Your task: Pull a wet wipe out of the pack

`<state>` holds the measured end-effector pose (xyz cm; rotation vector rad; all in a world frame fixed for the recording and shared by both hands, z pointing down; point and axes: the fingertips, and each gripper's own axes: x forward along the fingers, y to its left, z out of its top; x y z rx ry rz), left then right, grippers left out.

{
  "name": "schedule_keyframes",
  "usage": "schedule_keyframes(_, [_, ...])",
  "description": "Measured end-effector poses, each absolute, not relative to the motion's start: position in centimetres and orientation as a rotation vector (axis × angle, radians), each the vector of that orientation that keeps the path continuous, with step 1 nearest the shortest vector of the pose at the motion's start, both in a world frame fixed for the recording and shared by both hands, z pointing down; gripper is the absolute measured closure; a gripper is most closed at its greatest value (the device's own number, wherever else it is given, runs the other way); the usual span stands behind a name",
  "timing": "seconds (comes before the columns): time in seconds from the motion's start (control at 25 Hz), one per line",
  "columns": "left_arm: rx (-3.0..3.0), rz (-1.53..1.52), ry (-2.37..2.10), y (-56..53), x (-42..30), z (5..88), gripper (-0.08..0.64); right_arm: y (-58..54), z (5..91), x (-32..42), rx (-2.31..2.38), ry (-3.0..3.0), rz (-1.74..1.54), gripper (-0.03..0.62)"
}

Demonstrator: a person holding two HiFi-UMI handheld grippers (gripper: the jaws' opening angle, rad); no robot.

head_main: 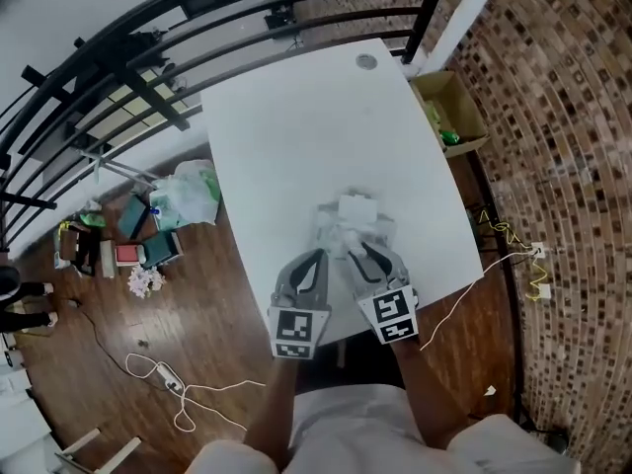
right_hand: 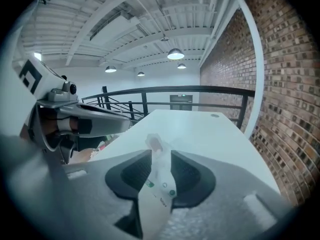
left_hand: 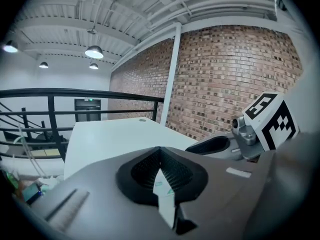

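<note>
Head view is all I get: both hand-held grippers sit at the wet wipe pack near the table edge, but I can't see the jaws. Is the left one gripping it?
Observer: Yes. In the left gripper view, the left hand-held gripper is shut on a thin flap of the pack.
Operator: And the right one?
Observer: The right hand-held gripper has its jaws apart, and a crumpled edge of the pack stands between them.

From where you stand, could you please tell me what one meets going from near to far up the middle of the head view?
Person's white clothing → left gripper and right gripper, side by side → wet wipe pack → round cable hole in the table → black railing.
</note>
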<state>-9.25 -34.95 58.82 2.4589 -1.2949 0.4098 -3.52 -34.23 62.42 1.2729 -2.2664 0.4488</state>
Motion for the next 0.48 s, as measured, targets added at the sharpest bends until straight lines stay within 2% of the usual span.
schedule_keyframes(0.48, [2.403, 0.446, -1.309, -34.6, -9.9, 60.9, 0.545, -35.4, 65.7, -4.3, 1.207, -2.184, 0.468, 0.488])
